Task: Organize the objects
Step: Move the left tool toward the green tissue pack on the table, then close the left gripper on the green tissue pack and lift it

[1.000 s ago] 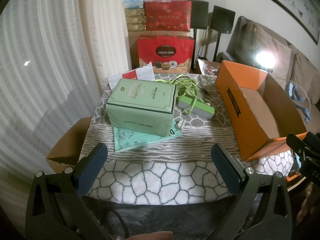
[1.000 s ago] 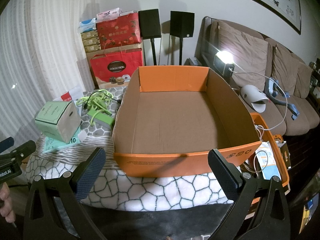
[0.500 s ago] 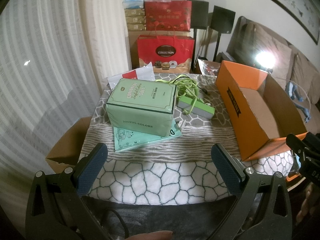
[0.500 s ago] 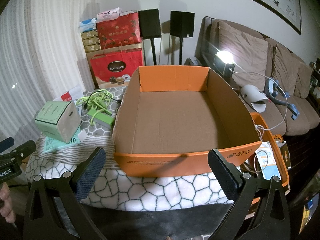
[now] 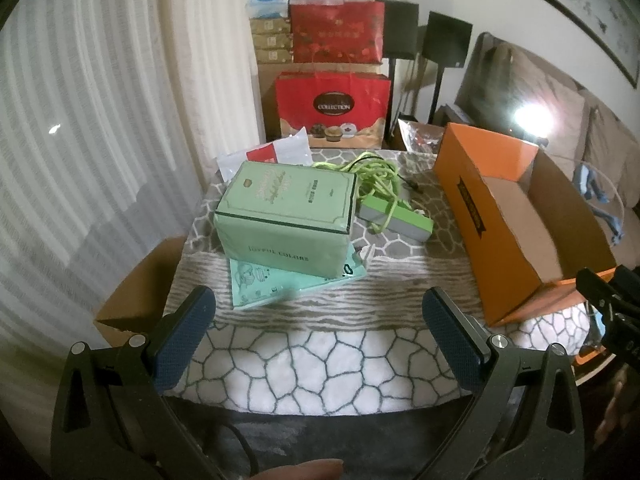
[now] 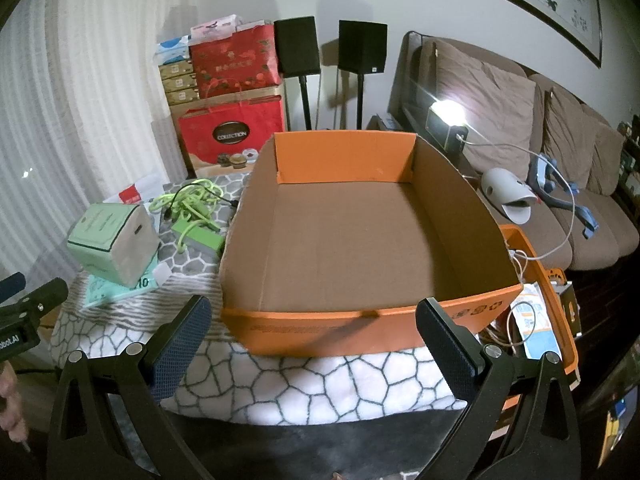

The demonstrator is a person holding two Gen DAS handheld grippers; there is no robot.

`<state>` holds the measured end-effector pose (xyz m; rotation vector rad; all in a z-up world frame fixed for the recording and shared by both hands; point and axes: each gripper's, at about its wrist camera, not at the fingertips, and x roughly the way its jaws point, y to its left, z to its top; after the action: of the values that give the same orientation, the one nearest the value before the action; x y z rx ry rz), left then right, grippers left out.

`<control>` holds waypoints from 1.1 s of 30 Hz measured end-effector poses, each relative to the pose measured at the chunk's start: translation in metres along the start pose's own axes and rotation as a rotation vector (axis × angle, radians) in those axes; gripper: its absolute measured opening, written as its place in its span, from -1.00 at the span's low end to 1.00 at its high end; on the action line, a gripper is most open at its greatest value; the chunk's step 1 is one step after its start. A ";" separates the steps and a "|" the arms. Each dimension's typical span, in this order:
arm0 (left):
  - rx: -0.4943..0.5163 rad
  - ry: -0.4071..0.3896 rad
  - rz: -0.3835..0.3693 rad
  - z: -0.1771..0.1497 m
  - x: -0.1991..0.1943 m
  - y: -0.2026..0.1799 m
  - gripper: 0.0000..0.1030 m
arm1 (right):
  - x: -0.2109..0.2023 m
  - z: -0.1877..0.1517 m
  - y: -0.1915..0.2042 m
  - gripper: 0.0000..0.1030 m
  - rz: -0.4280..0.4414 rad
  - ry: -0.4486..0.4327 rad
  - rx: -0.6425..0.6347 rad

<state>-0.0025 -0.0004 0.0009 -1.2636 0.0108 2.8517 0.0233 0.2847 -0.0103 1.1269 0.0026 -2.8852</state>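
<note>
A pale green box (image 5: 286, 216) (image 6: 110, 242) lies on a thin mint booklet (image 5: 280, 284) in the middle of the patterned table cloth (image 5: 320, 364). Behind it sit a green power strip (image 5: 396, 220) (image 6: 202, 238) and a tangle of lime cable (image 5: 372, 172). An empty orange cardboard box (image 5: 512, 216) (image 6: 360, 320) stands on the right. My left gripper (image 5: 320, 340) is open at the near table edge, short of the green box. My right gripper (image 6: 316, 344) is open before the orange box's front wall.
Red gift bags (image 5: 332, 112) and stacked cartons stand behind the table, with two black speakers (image 6: 332, 48). A brown carton (image 5: 136, 296) sits low at the left. A sofa (image 6: 540, 152), a bright lamp and an orange crate (image 6: 540, 300) lie to the right.
</note>
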 end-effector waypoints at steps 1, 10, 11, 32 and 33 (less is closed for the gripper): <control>0.002 -0.002 0.003 0.001 0.002 0.001 1.00 | 0.000 0.000 0.000 1.00 -0.002 -0.001 -0.001; 0.005 -0.005 0.019 0.017 0.019 0.011 1.00 | 0.014 0.013 -0.034 1.00 -0.051 0.000 0.026; 0.002 -0.005 0.024 0.019 0.021 0.014 1.00 | 0.014 0.015 -0.038 1.00 -0.061 0.000 0.032; -0.121 0.087 -0.019 0.057 0.080 0.074 0.99 | 0.049 0.042 -0.160 0.85 -0.160 0.081 0.152; -0.130 0.093 -0.023 0.058 0.083 0.078 0.99 | 0.053 0.042 -0.164 0.81 -0.163 0.094 0.155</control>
<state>-0.1028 -0.0758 -0.0223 -1.4089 -0.1892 2.8117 -0.0504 0.4456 -0.0177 1.3469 -0.1340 -3.0157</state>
